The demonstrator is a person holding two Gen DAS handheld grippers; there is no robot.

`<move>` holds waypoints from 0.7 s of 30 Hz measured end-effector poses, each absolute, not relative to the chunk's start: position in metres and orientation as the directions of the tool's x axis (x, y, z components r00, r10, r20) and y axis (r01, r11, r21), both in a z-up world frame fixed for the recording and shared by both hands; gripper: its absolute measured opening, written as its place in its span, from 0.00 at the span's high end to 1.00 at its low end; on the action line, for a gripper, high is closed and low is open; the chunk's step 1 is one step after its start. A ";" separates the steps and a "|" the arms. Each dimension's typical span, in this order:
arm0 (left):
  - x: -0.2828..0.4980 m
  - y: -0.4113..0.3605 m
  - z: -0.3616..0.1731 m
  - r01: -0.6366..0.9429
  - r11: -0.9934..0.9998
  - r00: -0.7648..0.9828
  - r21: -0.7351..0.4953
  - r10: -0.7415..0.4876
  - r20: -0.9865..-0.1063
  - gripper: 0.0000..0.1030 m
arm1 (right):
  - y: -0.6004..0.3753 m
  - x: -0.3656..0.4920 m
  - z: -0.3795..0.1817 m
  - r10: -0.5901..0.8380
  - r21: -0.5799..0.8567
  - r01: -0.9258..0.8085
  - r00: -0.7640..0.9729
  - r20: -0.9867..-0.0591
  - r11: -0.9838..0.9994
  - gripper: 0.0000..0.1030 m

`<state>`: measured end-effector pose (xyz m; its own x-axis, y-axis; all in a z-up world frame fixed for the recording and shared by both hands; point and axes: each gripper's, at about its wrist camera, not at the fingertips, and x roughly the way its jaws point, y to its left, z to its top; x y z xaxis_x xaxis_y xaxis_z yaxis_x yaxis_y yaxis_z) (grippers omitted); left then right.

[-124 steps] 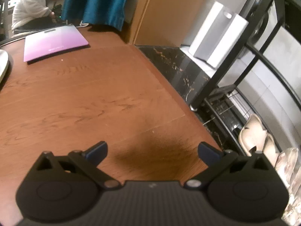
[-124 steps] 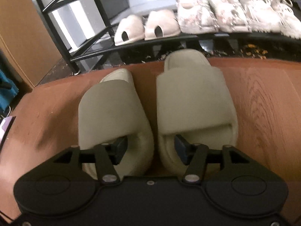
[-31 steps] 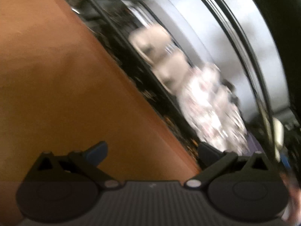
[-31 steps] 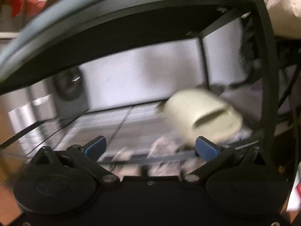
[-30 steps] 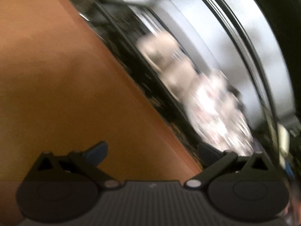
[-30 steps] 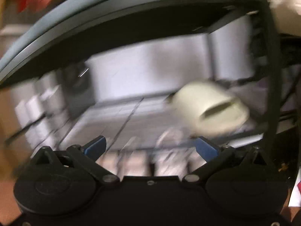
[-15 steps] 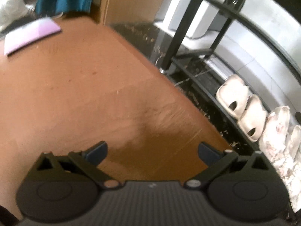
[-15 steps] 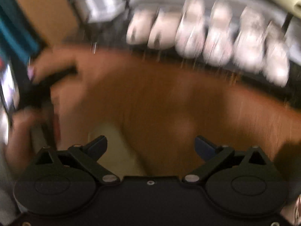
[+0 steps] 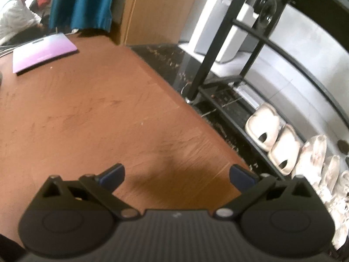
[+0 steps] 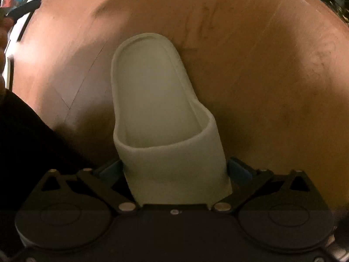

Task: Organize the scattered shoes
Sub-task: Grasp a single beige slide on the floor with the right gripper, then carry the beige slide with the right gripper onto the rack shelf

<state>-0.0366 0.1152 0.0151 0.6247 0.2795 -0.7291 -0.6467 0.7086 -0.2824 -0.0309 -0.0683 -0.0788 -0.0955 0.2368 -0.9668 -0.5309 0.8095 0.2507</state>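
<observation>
We are looking at a pale green slide slipper [image 10: 161,118] lying on the wooden floor [image 10: 250,50], its strap end sitting between the fingers of our right claw [image 10: 174,170] and its heel end pointing away ahead of it. The right claw is straddling the strap with its jaws spread wide, one blue pad [image 10: 238,171] just beside each flank; we cannot tell whether the pads are actually pressing on the foam. A dark sleeve [image 10: 32,144] is filling the near left of that claw.

Our left claw [image 9: 176,173] is hovering over bare floor with its jaws spread wide and nothing between them. Ahead and to its right, a black metal shoe rack [image 9: 244,37] is standing, and on its low shelf a pair of cream slippers [image 9: 274,135] is sitting side by side, with whitish shoes [image 9: 314,155] just beyond them. Far ahead to its left a purple flat scale [image 9: 43,52] is lying on the floor, with a teal curtain [image 9: 82,2] hanging behind it and a seated person [image 9: 15,15] at the far left edge.
</observation>
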 end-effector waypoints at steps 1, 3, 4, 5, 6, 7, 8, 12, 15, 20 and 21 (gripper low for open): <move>-0.035 0.115 0.014 -0.643 0.714 0.625 -0.278 0.279 -0.729 0.01 | -0.067 -0.033 -0.075 0.241 0.233 -0.550 -0.059 -0.969 0.802 0.01; -0.037 0.115 0.014 -0.640 0.716 0.628 -0.279 0.278 -0.727 0.01 | -0.066 -0.038 -0.069 0.252 0.198 -0.583 0.011 -0.968 0.788 0.04; -0.037 0.115 0.014 -0.640 0.715 0.629 -0.281 0.278 -0.726 0.01 | -0.067 -0.037 -0.065 0.266 0.200 -0.582 0.029 -0.964 0.788 0.04; -0.037 0.115 0.013 -0.641 0.714 0.629 -0.282 0.277 -0.726 0.01 | -0.073 -0.035 -0.053 0.313 0.212 -0.567 0.086 -0.946 0.796 0.05; -0.037 0.117 0.013 -0.647 0.708 0.625 -0.283 0.279 -0.730 0.01 | -0.079 -0.032 -0.042 0.354 0.223 -0.554 0.140 -0.925 0.802 0.05; -0.037 0.121 0.010 -0.665 0.689 0.614 -0.289 0.284 -0.737 0.01 | -0.083 -0.032 -0.037 0.361 0.216 -0.546 0.171 -0.917 0.809 0.05; -0.039 0.121 0.010 -0.670 0.683 0.611 -0.291 0.286 -0.738 0.01 | -0.090 -0.032 -0.026 0.366 0.190 -0.533 0.248 -0.897 0.825 0.05; -0.040 0.130 0.001 -0.720 0.620 0.574 -0.311 0.281 -0.769 0.01 | -0.133 -0.035 0.021 0.349 0.118 -0.410 0.552 -0.758 0.904 0.05; -0.036 0.131 -0.007 -0.685 0.608 0.604 -0.403 0.164 -0.780 0.01 | -0.165 -0.047 0.055 0.299 0.113 -0.292 0.738 -0.604 0.950 0.05; -0.012 0.103 -0.030 -0.471 0.606 0.630 -0.642 -0.279 -0.725 0.01 | -0.205 -0.048 0.096 0.190 0.088 -0.168 0.902 -0.389 0.982 0.07; -0.008 0.087 -0.025 -0.395 0.652 0.643 -0.648 -0.308 -0.702 0.01 | -0.214 -0.044 0.105 0.166 0.089 -0.144 0.922 -0.350 0.986 0.08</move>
